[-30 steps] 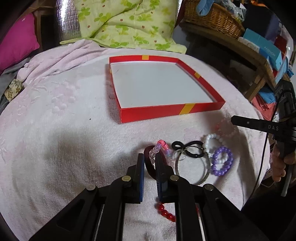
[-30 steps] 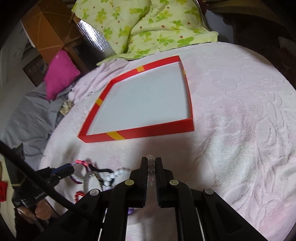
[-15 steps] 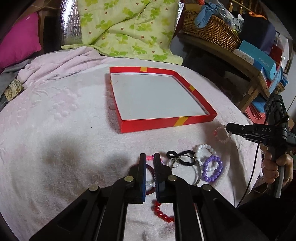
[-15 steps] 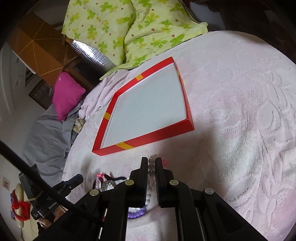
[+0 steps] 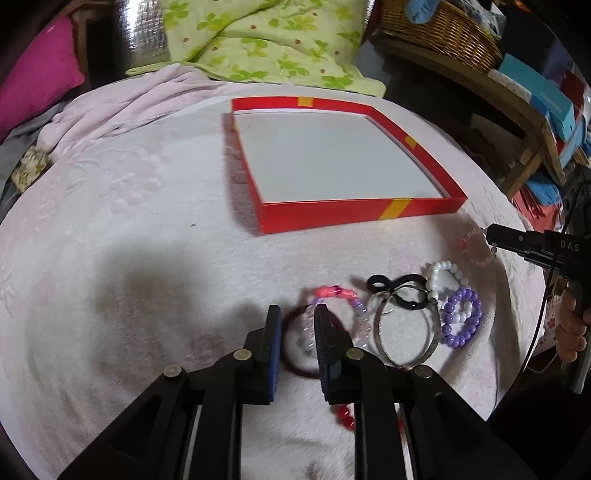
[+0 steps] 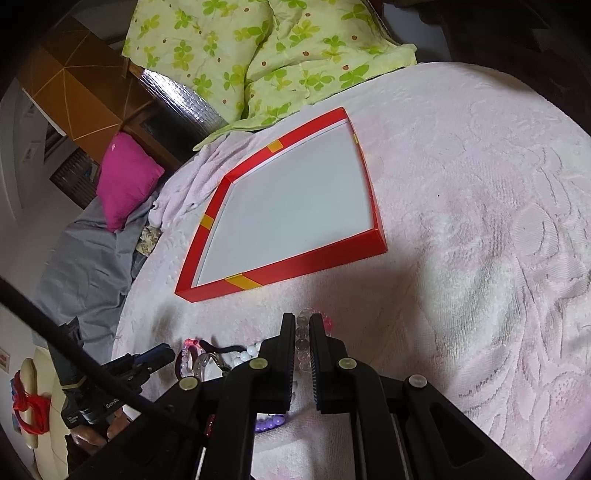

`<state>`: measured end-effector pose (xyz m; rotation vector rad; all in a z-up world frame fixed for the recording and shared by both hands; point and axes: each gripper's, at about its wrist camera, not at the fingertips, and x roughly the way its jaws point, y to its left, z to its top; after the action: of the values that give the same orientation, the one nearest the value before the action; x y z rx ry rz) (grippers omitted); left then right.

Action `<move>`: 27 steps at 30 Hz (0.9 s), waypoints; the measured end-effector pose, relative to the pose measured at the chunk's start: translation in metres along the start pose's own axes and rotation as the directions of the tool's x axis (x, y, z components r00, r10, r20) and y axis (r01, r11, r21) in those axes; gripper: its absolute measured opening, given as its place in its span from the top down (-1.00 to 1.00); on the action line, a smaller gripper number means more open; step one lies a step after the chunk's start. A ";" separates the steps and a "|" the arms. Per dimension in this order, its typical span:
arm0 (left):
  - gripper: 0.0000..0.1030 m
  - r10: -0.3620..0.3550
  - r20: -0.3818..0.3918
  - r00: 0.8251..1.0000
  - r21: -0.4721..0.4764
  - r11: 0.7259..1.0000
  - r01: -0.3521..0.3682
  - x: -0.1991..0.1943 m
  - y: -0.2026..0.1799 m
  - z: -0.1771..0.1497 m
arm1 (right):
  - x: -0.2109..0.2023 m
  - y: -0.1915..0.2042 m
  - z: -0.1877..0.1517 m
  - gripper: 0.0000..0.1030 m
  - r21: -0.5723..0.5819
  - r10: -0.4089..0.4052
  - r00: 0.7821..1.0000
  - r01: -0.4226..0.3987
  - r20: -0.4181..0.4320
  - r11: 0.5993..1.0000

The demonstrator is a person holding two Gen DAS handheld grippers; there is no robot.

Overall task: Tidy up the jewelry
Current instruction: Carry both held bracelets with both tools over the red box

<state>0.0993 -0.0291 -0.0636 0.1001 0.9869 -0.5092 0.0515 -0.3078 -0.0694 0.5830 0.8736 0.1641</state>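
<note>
A shallow red tray [image 5: 325, 218] with a white floor lies on the pink blanket; it also shows in the right wrist view [image 6: 317, 258]. My left gripper [image 5: 297, 314] is open over a dark red bangle [image 5: 291, 354] and a clear and pink bead bracelet [image 5: 332, 293]. Beside them lie a silver bangle [image 5: 432, 343], a black loop [image 5: 399, 291], a white bead bracelet [image 5: 443, 273] and a purple bead bracelet [image 5: 461, 317]. My right gripper [image 6: 302, 319] is shut on a pale pink bead bracelet [image 6: 303, 339], also seen in the left wrist view [image 5: 476, 254].
A green floral quilt [image 5: 258, 40] and a magenta cushion [image 5: 33, 85] lie behind the tray. A wicker basket [image 5: 439, 33] and boxes sit on a wooden shelf at the right. Red beads [image 5: 345, 415] lie under my left gripper.
My left gripper has opened and let go of the dark red bangle, which now lies on the blanket. My right gripper has lifted with the pale pink bracelet held.
</note>
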 end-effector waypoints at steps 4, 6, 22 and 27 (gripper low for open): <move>0.62 -0.008 -0.028 1.000 0.031 0.999 0.008 0.013 -0.012 0.004 | 0.000 -0.001 -0.001 0.84 0.001 -0.007 1.000 0.007 -0.005 1.000; 0.62 0.000 -0.026 1.000 0.045 0.999 0.001 0.016 -0.014 0.004 | 0.000 -0.002 -0.001 0.84 0.007 -0.008 1.000 0.008 -0.004 1.000; 0.86 -0.051 0.062 0.997 -0.006 0.999 0.051 -0.001 0.000 0.003 | 0.001 0.009 -0.002 0.84 -0.029 -0.024 1.000 0.025 0.013 0.999; 0.86 -0.057 0.118 0.991 -0.014 0.998 0.059 -0.018 0.001 0.007 | -0.001 0.012 -0.001 0.84 -0.035 -0.021 0.999 0.022 0.028 0.999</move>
<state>0.0975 -0.0241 -0.0453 0.0249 0.8805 -0.5536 0.0517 -0.2978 -0.0628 0.5419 0.8480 0.1512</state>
